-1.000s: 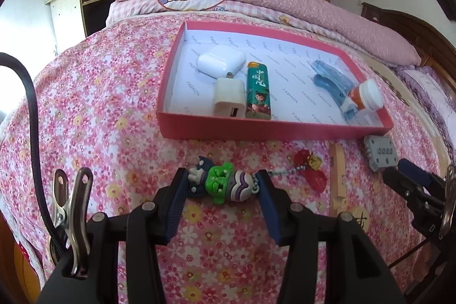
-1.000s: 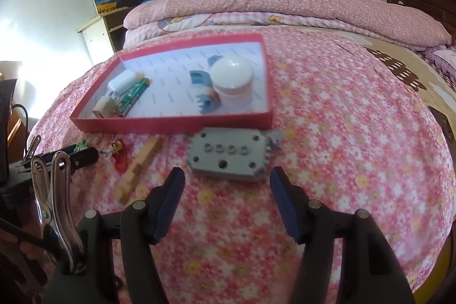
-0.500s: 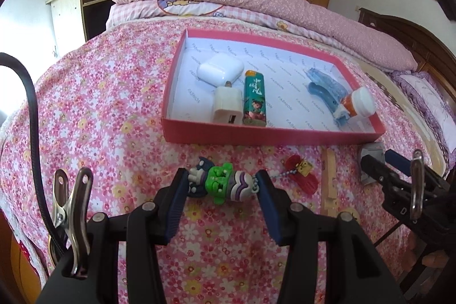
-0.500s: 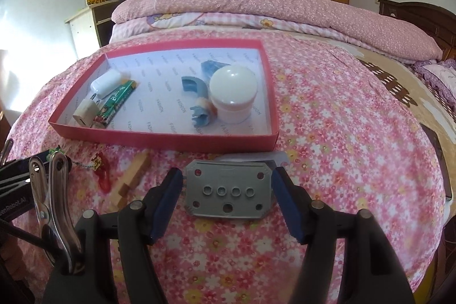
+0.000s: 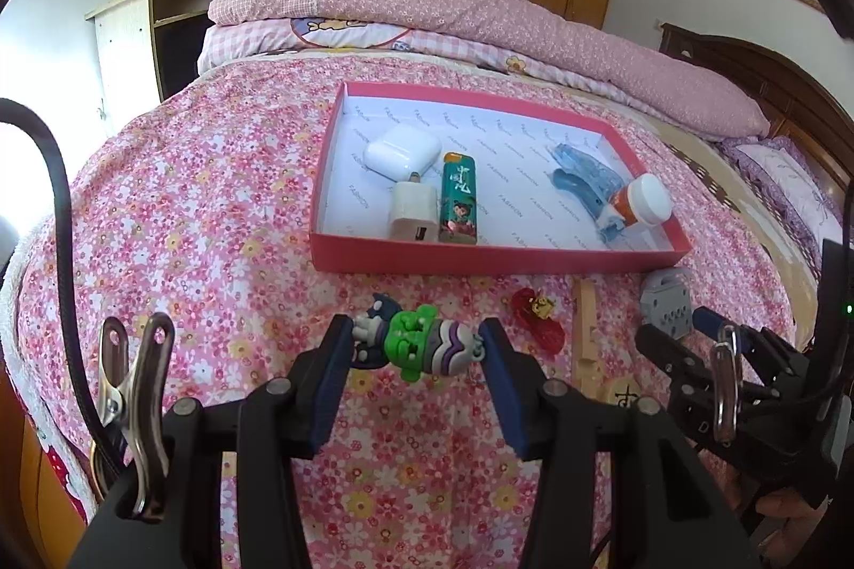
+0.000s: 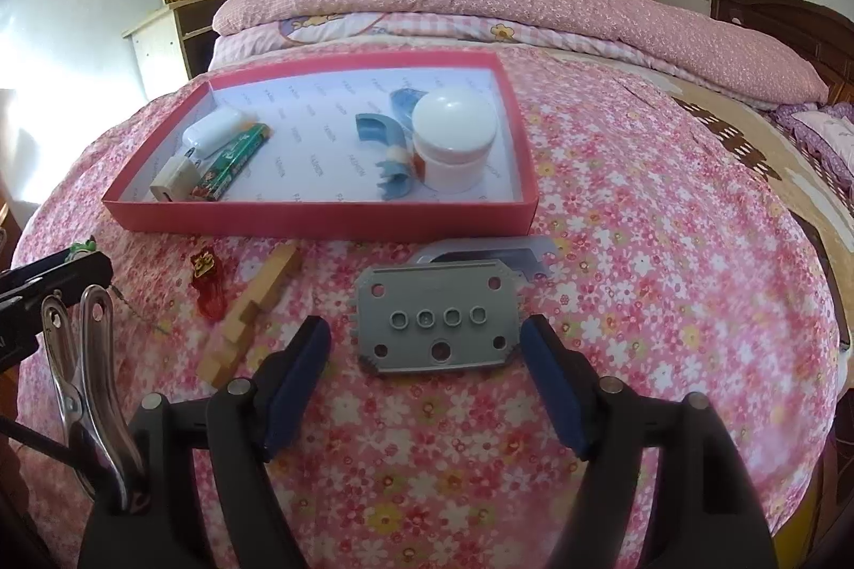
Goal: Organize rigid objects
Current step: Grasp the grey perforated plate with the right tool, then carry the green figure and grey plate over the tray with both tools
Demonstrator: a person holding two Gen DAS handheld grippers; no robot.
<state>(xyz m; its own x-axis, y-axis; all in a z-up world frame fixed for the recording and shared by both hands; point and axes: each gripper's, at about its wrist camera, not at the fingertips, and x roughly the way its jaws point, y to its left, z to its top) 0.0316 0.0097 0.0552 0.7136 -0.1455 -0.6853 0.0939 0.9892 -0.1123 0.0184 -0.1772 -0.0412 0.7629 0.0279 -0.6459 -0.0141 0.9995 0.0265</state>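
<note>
In the left wrist view the left gripper (image 5: 418, 355) is clenching the green toy figure keychain (image 5: 413, 345) end to end between its blue pads, and the toy is now riding clear of the floral bedspread (image 5: 213, 222) where a second ago it was lying lower against it; that lift suggests the pick is done and the carry to the box is beginning. Its chain is trailing toward 3 o'clock to the red charm (image 5: 536, 315), resting on the bed just beside the wooden stick (image 5: 587, 329).

In the right wrist view the right gripper (image 6: 424, 363) is opening wider than it was a moment ago. The grey perforated plate (image 6: 437, 326) is lying flat on the bedspread between the jaws, with gaps showing on both sides (so nothing is being held there yet). That widening looks like preparation to straddle the plate.

Farther off, at 12 o'clock in the left view, the pink box (image 5: 480, 257) is already holding the white earbud case (image 5: 403, 152), charger plug (image 5: 413, 219), green lighter (image 5: 459, 198), blue clip (image 5: 584, 176) and white-capped jar (image 5: 643, 200).
</note>
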